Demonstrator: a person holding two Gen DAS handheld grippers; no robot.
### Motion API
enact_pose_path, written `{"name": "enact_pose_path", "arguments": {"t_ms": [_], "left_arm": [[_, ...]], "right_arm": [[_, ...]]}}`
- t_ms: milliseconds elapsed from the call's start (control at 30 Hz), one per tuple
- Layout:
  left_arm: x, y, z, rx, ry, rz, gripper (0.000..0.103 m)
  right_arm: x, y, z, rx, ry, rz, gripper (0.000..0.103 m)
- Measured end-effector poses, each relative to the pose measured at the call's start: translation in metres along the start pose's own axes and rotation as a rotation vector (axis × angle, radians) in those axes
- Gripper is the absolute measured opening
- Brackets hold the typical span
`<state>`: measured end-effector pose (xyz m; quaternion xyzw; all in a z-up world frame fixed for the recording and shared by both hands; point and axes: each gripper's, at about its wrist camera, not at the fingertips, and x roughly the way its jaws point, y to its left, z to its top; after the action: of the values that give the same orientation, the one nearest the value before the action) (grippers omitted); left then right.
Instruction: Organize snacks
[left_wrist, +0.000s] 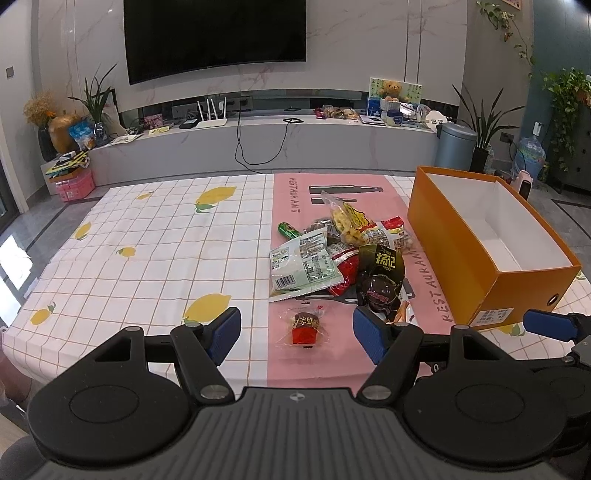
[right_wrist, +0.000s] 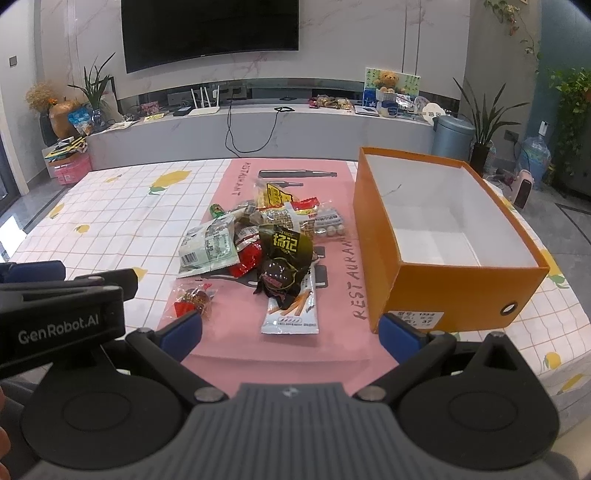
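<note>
Many snack packets (right_wrist: 258, 251) beside orange box (right_wrist: 458, 291)

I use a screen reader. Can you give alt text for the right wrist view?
The right gripper, fingers open and empty, faces a snack pile on a pink mat, left of an empty orange box. The left gripper shows at left.
</note>
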<state>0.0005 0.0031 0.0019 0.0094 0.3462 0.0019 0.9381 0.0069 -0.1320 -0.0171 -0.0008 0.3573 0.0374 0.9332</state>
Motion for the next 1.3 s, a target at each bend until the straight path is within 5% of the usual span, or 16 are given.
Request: {"name": "enact_pose_path", "arguments": {"t_ms": [1000, 1300], "left_arm": [[-0.005, 0.001, 0.001, -0.002, -0.024, 0.003, 0.082], [-0.011, 0.008, 0.016, 0.044, -0.069, 0.010, 0.082]], "right_arm": [[-0.006, 0.002, 0.001, 0.006, -0.029, 0.017, 0.099], [-0.009, 0.015, 0.016, -0.044, -0.071, 0.079, 0.094]]}}
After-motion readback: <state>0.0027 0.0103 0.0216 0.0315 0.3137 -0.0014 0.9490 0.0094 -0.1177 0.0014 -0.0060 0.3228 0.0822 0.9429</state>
